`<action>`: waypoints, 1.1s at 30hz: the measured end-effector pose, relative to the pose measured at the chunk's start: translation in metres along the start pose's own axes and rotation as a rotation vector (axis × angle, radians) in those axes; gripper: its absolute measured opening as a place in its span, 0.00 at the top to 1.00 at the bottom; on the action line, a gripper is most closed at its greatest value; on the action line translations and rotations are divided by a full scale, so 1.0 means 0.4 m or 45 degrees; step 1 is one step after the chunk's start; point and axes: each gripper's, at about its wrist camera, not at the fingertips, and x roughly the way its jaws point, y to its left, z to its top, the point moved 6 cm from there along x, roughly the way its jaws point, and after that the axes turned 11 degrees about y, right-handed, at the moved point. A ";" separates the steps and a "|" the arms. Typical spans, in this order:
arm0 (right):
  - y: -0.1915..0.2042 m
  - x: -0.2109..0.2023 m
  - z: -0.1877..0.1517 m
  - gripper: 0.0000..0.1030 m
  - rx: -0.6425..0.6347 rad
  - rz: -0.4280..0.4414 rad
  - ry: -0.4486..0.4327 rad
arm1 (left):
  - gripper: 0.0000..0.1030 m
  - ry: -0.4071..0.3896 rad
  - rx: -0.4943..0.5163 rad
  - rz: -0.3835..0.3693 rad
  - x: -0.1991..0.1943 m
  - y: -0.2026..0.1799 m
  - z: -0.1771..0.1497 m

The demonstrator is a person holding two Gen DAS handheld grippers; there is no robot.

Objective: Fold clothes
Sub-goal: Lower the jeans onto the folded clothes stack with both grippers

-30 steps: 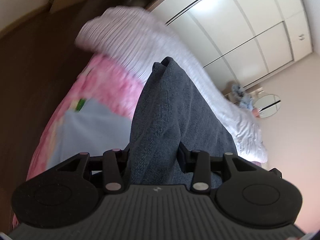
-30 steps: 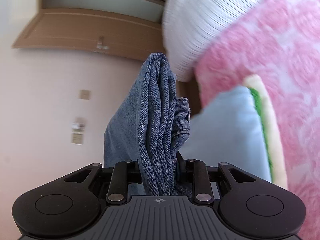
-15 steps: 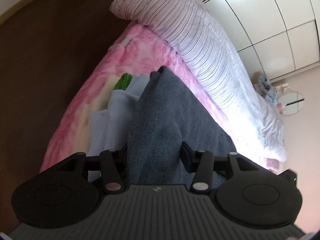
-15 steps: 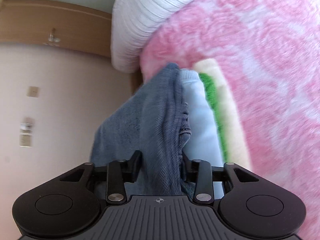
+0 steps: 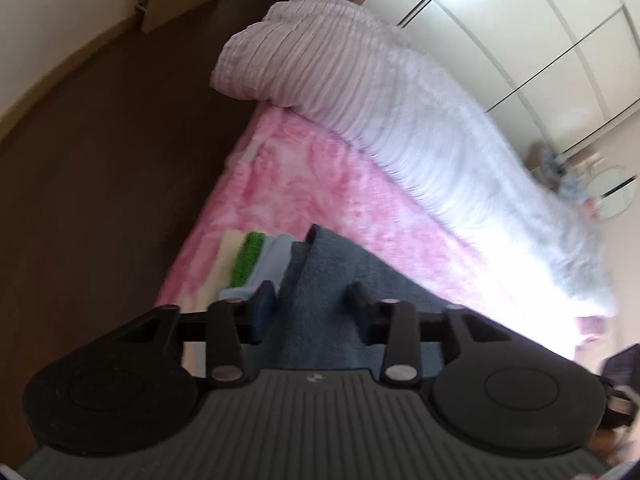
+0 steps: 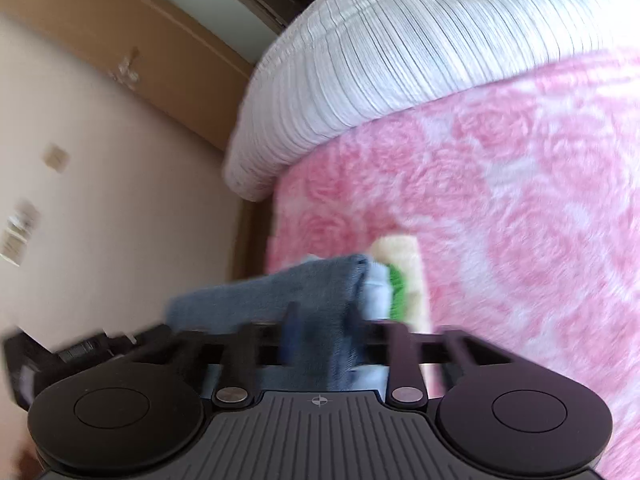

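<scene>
The folded blue jeans lie low over a stack of folded clothes on the pink blanket. The stack shows a light blue piece, a green one and a cream one. My left gripper has the jeans filling the gap between its jaws, which are closing. In the right wrist view, the jeans run leftwards off the stack's light blue edge. There my right gripper grips a narrow fold of them, its jaws closing too. That view is blurred.
A white striped duvet is bunched along the bed's far side, also seen as the duvet above the blanket. Dark floor borders the bed edge beside the stack. White wardrobe doors stand behind.
Both grippers have tipped downward and sunk toward the bed. The jeans, which hung upright between the fingers, now lie over the folded stack. The right jaws have narrowed on the denim.
</scene>
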 end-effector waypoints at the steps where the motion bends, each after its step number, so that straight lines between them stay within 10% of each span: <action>1: -0.009 0.016 -0.002 0.86 0.000 -0.021 -0.004 | 0.65 -0.018 0.003 0.009 0.016 0.002 -0.006; 8: -0.050 0.014 0.005 0.84 0.026 0.013 -0.009 | 0.64 -0.162 0.076 0.084 -0.027 0.000 -0.037; 14: 0.000 -0.110 -0.081 0.84 -0.217 -0.123 -0.146 | 0.84 -0.298 0.187 0.138 -0.183 -0.049 -0.147; 20: 0.079 -0.101 -0.256 0.86 -0.603 -0.277 -0.109 | 0.90 -0.194 0.272 0.290 -0.145 -0.044 -0.273; 24: 0.041 0.005 -0.279 0.87 -0.535 -0.308 0.077 | 0.90 -0.177 0.210 0.314 -0.123 -0.021 -0.281; 33: 0.054 -0.077 -0.308 0.87 -0.441 -0.247 0.029 | 0.89 -0.108 0.151 0.399 -0.193 -0.078 -0.342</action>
